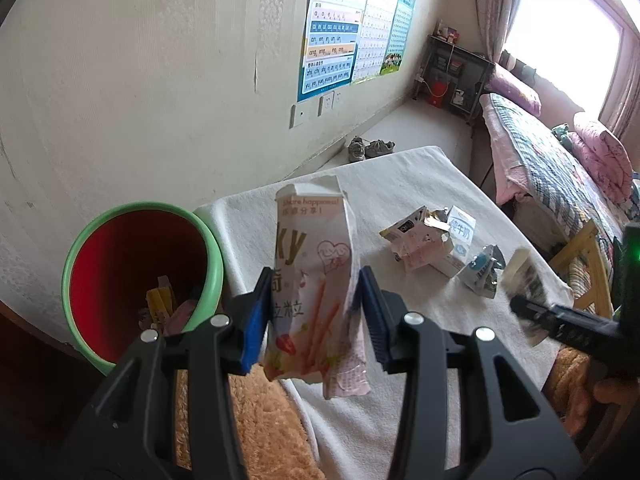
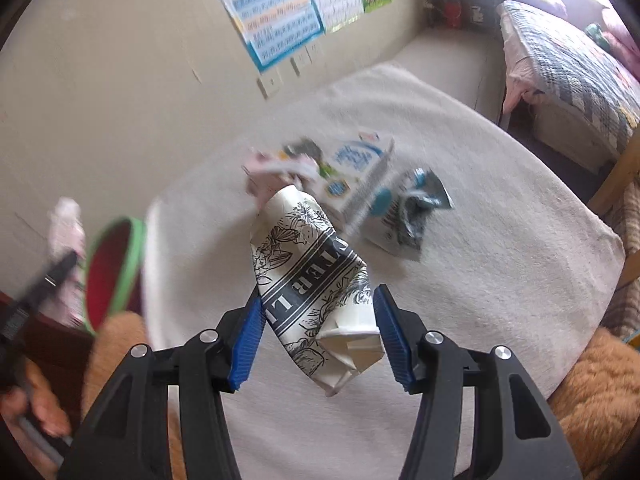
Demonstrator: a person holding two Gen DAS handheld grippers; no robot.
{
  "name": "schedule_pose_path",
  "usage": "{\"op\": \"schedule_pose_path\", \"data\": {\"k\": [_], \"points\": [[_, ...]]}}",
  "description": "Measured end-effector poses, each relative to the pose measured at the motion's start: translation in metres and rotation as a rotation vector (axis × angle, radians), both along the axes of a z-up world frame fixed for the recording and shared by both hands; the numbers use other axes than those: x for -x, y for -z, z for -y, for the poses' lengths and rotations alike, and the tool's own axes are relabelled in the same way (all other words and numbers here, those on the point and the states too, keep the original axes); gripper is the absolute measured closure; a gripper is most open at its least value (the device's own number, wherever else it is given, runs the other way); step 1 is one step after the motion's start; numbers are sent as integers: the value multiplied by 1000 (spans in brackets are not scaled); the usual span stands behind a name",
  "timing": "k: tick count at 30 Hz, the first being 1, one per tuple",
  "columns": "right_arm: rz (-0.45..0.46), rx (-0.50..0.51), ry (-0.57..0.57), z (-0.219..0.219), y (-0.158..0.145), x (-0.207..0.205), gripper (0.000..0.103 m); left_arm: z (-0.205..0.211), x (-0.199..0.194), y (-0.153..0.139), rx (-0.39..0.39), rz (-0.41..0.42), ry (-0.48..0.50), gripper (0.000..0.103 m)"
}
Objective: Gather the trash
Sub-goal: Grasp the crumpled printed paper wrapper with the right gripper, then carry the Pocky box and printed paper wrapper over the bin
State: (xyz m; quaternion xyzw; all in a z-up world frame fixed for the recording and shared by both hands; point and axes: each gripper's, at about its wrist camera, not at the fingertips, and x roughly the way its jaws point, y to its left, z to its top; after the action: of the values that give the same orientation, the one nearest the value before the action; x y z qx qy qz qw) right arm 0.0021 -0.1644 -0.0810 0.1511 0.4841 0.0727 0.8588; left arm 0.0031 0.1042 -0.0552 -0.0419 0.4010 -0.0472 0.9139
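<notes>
Left wrist view, from left to right. A red bin with a green rim point(image 1: 142, 280) stands beside the table's left edge, with yellow and pink wrappers lying at its bottom. Next to it, the left gripper point(image 1: 316, 316) pinches a pink-and-white snack box point(image 1: 314, 284) between its blue pads point(image 1: 256, 320), holding the torn box upright above the white tablecloth point(image 1: 400, 184). Farther right on the cloth lie a crumpled pink wrapper point(image 1: 414, 240), a white milk carton point(image 1: 460, 240) touching it, and a torn blue-and-silver packet point(image 1: 482, 270) just beside the carton. At the far right edge the other gripper appears, blurred, carrying a printed carton.

Right wrist view, from left to right. The bin point(image 2: 114, 268) shows at the left margin, with the blurred left gripper and its pink box in front of it. At center, the right gripper point(image 2: 320, 328) is closed on a crushed white carton with black floral print point(image 2: 310, 280), tilted and lifted off the cloth. Beyond it, blurred, lie the pink wrapper, the milk carton and the blue-and-silver packet. A bed with a patchwork quilt point(image 2: 572, 52) stands at upper right.
</notes>
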Motion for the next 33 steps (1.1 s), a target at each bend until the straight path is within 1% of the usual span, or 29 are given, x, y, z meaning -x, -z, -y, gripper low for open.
{"op": "schedule_pose_path", "data": {"k": [4, 7, 10, 14, 20, 33], "points": [[57, -26, -8, -12, -25, -6, 50, -5, -1, -3, -8, 9, -7, 62], [102, -19, -37, -27, -44, -7, 50, -10, -1, -8, -5, 23, -21, 61], [146, 3, -67, -41, -58, -4, 50, -15, -1, -12, -2, 36, -33, 61], [175, -7, -98, -55, -70, -4, 50, -21, -1, -16, 1, 48, -48, 61], [185, -1, -137, -71, -76, -6, 50, -30, -2, -17, 4, 56, -71, 61], [164, -2, -223, -107, -70, -13, 50, -56, -4, -9, -3, 43, -123, 61]]}}
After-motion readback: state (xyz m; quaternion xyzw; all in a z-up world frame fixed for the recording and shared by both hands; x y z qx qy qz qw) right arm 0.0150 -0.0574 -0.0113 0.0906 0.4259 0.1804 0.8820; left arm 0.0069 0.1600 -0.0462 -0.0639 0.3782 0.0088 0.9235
